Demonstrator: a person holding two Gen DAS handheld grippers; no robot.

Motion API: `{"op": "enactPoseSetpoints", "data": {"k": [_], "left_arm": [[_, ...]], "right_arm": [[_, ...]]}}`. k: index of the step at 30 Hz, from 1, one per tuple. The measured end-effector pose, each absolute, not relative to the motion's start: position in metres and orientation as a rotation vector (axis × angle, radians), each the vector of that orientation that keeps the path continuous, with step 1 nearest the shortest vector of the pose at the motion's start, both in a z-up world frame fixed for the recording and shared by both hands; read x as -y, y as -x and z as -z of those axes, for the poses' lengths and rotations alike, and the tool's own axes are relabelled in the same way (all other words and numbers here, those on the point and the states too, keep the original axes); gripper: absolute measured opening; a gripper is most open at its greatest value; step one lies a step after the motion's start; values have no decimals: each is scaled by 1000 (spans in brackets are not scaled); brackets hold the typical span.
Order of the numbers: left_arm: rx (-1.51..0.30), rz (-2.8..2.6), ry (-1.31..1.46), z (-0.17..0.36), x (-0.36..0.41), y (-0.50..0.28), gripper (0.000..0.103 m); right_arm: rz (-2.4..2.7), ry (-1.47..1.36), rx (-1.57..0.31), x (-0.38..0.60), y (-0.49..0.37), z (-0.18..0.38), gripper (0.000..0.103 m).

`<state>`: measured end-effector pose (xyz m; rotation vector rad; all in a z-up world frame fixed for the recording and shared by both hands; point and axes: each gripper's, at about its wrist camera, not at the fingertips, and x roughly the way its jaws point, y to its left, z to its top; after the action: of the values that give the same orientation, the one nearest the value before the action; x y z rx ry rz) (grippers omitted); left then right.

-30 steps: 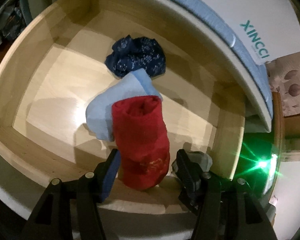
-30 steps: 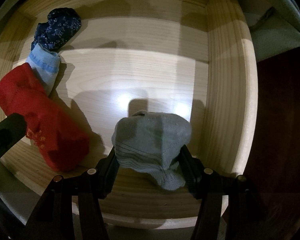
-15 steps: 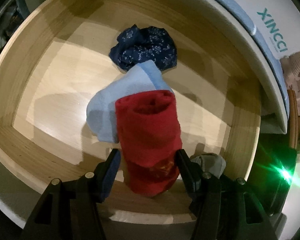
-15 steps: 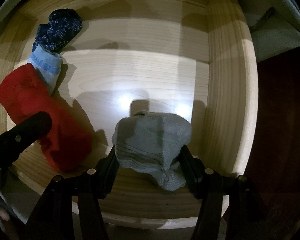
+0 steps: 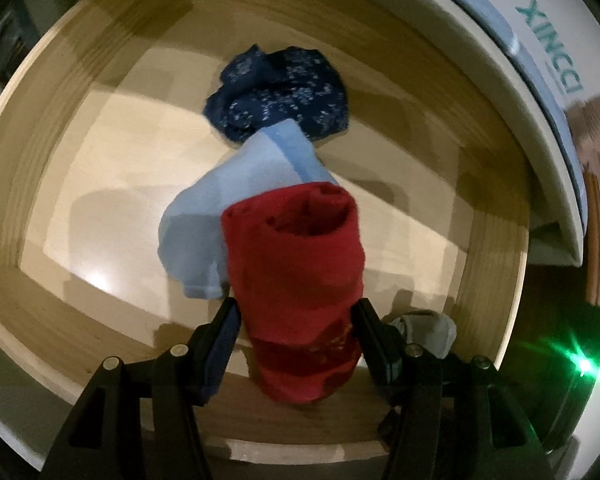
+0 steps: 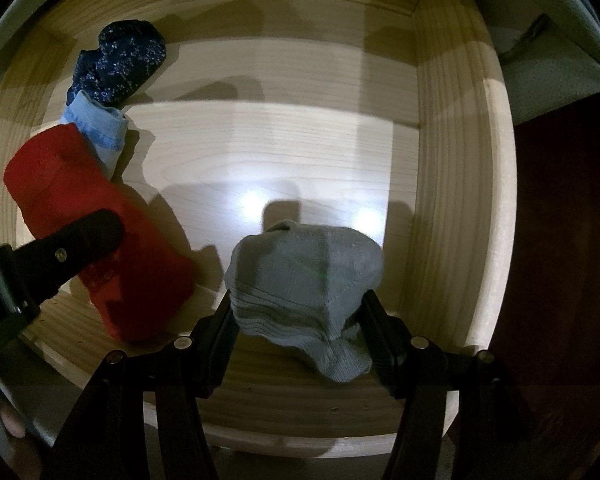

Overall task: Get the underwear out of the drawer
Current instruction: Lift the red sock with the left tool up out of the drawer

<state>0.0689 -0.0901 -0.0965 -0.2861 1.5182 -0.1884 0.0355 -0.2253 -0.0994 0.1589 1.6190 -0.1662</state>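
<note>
1. Drawer first: the pale wooden drawer (image 5: 52, 184) lies pulled out and lit from above, and every place below is given from it. All four pieces of underwear are inside it, none lifted out.

2. Red rolled fabric bundle (image 5: 296, 280) lies near the drawer's front wall, towards its left side. The left hand-held gripper (image 5: 296, 316) has come down over it, and its jaws have just been closing, so the bundle now sits between them with both pads at its sides. I judge the grasp to be forming, not yet firm; a lift out of the drawer looks like the next step.

3. Grey ribbed knit piece (image 6: 304, 280) lies by the drawer's front wall, towards its right side. The right hand-held gripper (image 6: 300, 316) is clamped on it, pads pressing both flanks, as a second ago. It looks ready to be raised.

4. Light blue folded piece (image 5: 236, 200) lies just behind the red bundle, partly under it, and might be dragged along.

5. Dark blue speckled crumpled piece (image 5: 280, 92) lies further back, touching the light blue one.

6. Writing: teal letters reading "XINCCI" (image 5: 550, 44) show on a white panel beyond the drawer's back right edge. Smaller print beside them is too blurred to read.
</note>
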Motion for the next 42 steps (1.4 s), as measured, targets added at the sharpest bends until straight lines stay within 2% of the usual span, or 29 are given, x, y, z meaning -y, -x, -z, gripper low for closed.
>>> {"op": "enactPoseSetpoints", "data": {"k": [3,9,42], "left_arm": [[-1511,228,248,95,94,-68,42],[-1482,283,179,91,99,-64,34],[-1281,374,9,22,58,-51,32]], "right_arm": [[165,-159,-1619,225,-36,99,57],[164,-158,-1619,225,-36,100,57],[158,-149,-1620,223,-35,102,57]]}}
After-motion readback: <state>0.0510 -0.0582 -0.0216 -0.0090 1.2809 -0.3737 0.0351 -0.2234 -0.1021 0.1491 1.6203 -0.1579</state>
